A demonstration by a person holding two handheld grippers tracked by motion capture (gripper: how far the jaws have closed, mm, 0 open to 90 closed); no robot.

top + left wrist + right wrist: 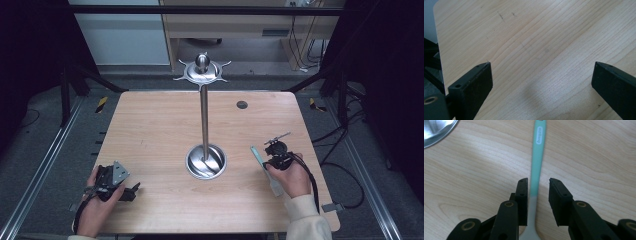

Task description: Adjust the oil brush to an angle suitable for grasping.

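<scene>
A utensil with a teal handle (257,156) (537,157) and a pale grey head end lies flat on the wooden table (150,130), right of a steel stand. My right gripper (270,165) (538,182) is lowered over the utensil. Its jaws straddle the handle close on both sides, with a thin gap still showing on one side. My left gripper (132,192) (541,75) hovers near the front left of the table, its jaws wide apart over bare wood with nothing between them.
The steel stand has a round dish base (206,162) (434,130), a tall pole (204,120) and a hooked ring on top (202,70). A dark round grommet (242,104) sits at the back right of the table.
</scene>
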